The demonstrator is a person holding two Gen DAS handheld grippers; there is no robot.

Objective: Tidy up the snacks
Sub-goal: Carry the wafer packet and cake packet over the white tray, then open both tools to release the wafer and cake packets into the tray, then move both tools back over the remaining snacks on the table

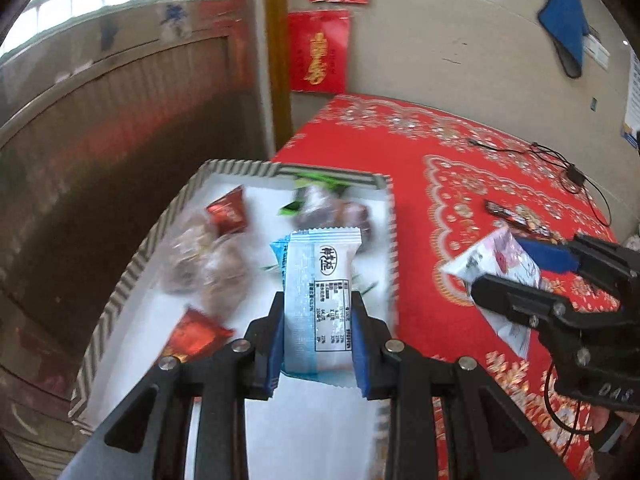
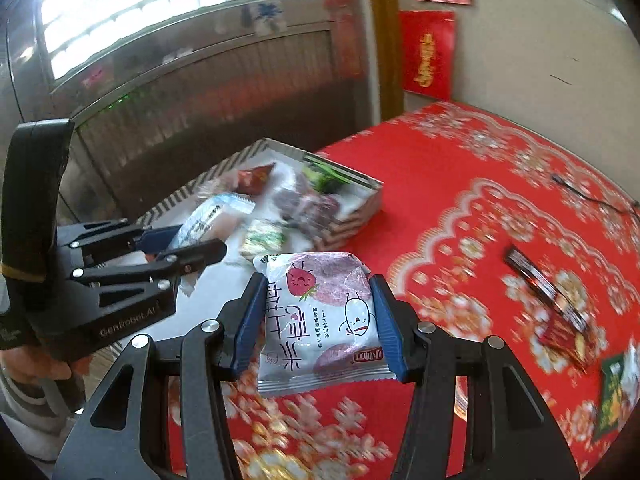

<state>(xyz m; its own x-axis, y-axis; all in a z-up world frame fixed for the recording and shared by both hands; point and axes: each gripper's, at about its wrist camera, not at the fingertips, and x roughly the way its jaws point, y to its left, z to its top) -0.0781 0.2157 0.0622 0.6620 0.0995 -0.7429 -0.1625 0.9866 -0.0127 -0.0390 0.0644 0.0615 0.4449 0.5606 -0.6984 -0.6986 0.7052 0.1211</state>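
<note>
My left gripper (image 1: 318, 304) is shut on a blue-and-white snack packet (image 1: 318, 280), held upright above the striped box (image 1: 132, 280). The box holds several wrapped snacks, among them a red packet (image 1: 228, 212) and dark clear-wrapped ones (image 1: 332, 208). My right gripper (image 2: 320, 300) is shut on a white-and-purple packet with a strawberry drawing (image 2: 320, 320), above the red tablecloth (image 2: 460, 200) just right of the box (image 2: 352, 216). Each gripper shows in the other's view: the right one (image 1: 524, 276) with its packet (image 1: 496, 256), the left one (image 2: 188, 244) with its packet (image 2: 208, 216).
A dark snack bar (image 1: 520, 216) lies on the cloth to the right, also seen as the dark bar (image 2: 536, 280). A green packet (image 2: 612, 392) lies near the table's right edge. Black cables (image 1: 568, 168) run across the far cloth. A wall with red decorations (image 1: 318, 52) stands behind.
</note>
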